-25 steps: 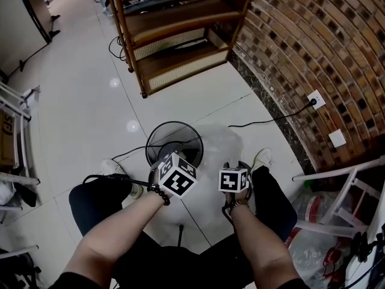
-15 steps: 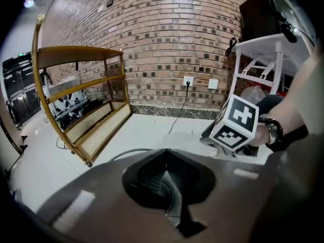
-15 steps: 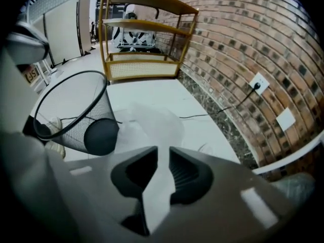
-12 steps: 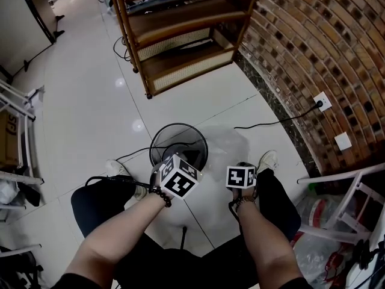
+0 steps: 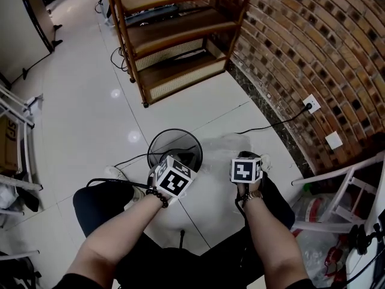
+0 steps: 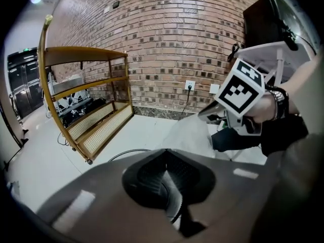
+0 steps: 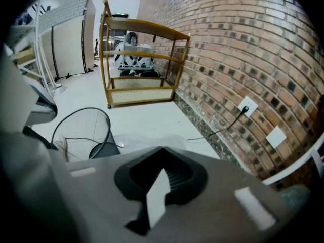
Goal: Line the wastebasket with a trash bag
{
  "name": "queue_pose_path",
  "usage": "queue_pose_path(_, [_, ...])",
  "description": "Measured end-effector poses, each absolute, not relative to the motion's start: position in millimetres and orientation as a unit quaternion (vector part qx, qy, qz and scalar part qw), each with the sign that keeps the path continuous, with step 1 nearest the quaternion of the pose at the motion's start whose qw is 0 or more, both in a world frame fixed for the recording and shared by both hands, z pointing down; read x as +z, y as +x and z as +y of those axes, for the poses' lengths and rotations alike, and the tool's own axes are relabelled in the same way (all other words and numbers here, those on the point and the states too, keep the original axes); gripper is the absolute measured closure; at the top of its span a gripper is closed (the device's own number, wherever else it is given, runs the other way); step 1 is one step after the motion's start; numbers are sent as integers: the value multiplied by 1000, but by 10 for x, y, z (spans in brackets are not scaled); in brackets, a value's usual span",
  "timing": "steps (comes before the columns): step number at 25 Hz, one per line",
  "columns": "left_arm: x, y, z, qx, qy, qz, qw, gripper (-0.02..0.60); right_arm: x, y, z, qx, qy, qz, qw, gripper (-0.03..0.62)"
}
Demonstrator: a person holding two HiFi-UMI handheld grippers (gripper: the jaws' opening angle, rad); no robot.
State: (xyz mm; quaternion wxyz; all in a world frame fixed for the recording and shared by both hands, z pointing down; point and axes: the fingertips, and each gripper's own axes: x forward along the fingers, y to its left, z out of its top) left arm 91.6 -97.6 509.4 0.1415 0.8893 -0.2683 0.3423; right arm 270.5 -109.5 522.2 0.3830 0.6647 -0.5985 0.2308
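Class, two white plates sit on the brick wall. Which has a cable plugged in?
The plate nearer the wooden shelf: a black cable runs from it to the floor. The other plate is bare.

Black wastebasket (image 5: 171, 143), seemingly clear trash bag (image 5: 222, 155), brown brick wall (image 5: 313, 41)

Person, lower frame: dark trousers (image 5: 99, 202), pale shoes (image 5: 113, 172). Black bead bracelet (image 5: 157, 196) on left wrist, metal wristband (image 5: 251, 195) on right. Left gripper's cube (image 5: 174, 179) and right gripper's cube (image 5: 246, 170): white, black square markers.
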Motion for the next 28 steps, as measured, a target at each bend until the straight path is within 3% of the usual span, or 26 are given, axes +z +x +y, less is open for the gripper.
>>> queue_pose_path(12, [4840, 851, -823, 314, 894, -259, 188, 568, 4195, 2572, -1111, 192, 661, -636, 350, 592])
queue_pose_path(28, [4829, 821, -588, 265, 889, -265, 264, 446, 2603, 2306, -1167, 92, 647, -691, 309, 592])
